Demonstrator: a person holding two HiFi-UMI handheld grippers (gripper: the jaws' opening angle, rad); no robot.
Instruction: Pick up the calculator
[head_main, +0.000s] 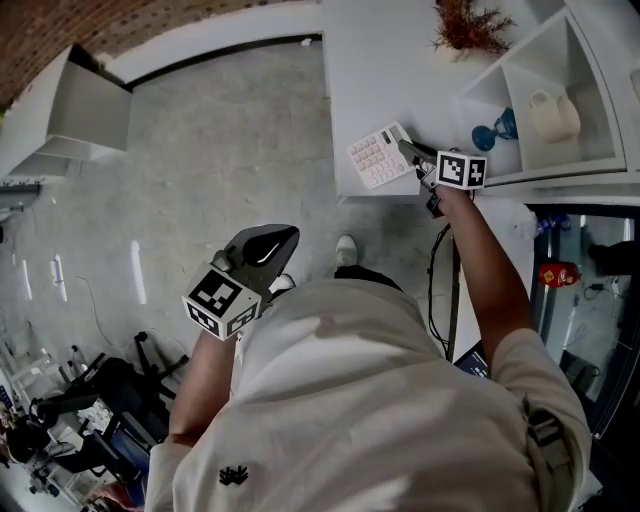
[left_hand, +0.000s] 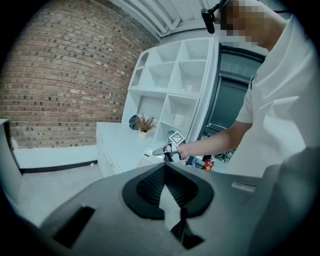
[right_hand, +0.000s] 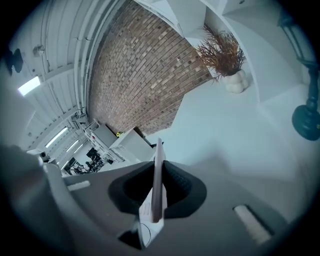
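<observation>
My right tongs (head_main: 408, 150) are clamped on the calculator (head_main: 378, 157). The right gripper view shows its thin body edge-on between the two pads, both pressing on it. The calculator sits at the near corner of the white surface (head_main: 385, 60), keys facing up and gripped by its right-hand end. From the head view I can't tell whether its far end is touching the surface or is just clear of it.

My left tongs (head_main: 268, 243) hang low beside my body, well away from the surface. Their tips are together with nothing between them, so they have no part in this.

I judge the grasp made and the lift as the step in hand. The next move calls for a straight rise that holds the calculator level. The pinch is on one end only, so the free end may sag or pivot if I swing it. I'd keep the squeeze steady and come up and back toward myself. That way I stay away from the shelf unit (head_main: 560, 90) to the right with its mug (head_main: 552, 115), and from the dried plant (head_main: 462, 25) further back on the surface.
</observation>
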